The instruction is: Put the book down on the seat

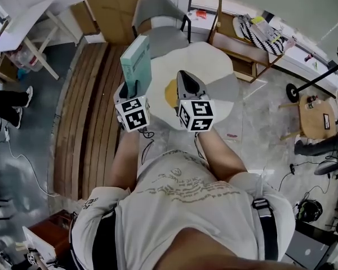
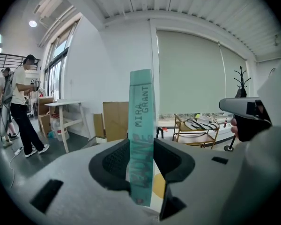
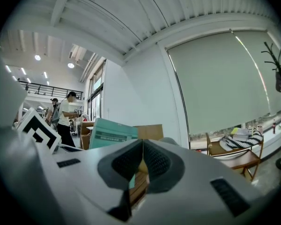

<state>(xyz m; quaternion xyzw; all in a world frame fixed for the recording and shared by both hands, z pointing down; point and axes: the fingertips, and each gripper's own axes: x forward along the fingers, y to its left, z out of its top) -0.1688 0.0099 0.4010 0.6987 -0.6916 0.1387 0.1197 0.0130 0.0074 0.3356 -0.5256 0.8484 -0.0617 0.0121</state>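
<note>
Left gripper clamps the teal book by its lower edge. The book stands upright, spine toward the left gripper's camera, jaws pressed on both covers. It is held in the air over the edge of a white egg-shaped surface with a yellow spot. Right gripper is alongside, just right of the left one, with its jaws closed together on nothing. Grey chair is ahead of the book, past the egg-shaped surface, with a cardboard sheet behind it. Slatted wooden bench runs along the left. Wooden trolley with a striped cloth sits ahead on the right, white trestle worktop far left. A bystander's legs are at the left edge.
</note>
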